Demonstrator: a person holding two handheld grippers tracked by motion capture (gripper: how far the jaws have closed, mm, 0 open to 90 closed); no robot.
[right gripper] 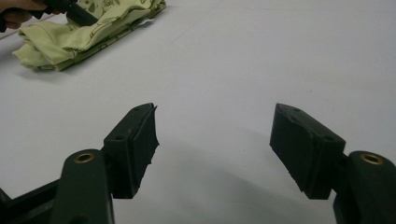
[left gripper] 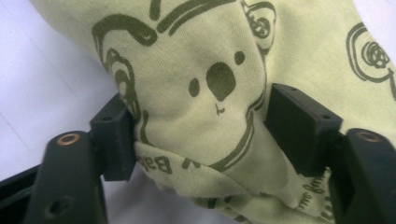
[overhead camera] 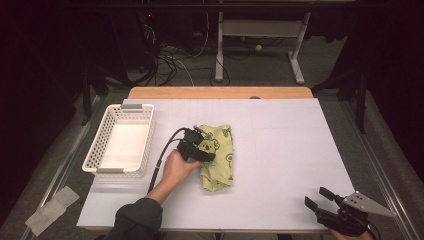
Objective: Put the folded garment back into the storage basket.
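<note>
- A folded light-green cloth (overhead camera: 218, 157) printed with dark koala drawings is lying near the middle of a white table (overhead camera: 280, 145).
- The left gripper (overhead camera: 201, 148) is resting on the cloth's left part; its jaws are standing wide, both pads touching a raised fold of the fabric between them.
- The right gripper (overhead camera: 320, 197) is hovering at the table's near right corner, well apart from the cloth, its jaws spread with nothing between them.
- A white perforated basket (overhead camera: 102, 135) is sitting at the left, near the cloth.
</note>
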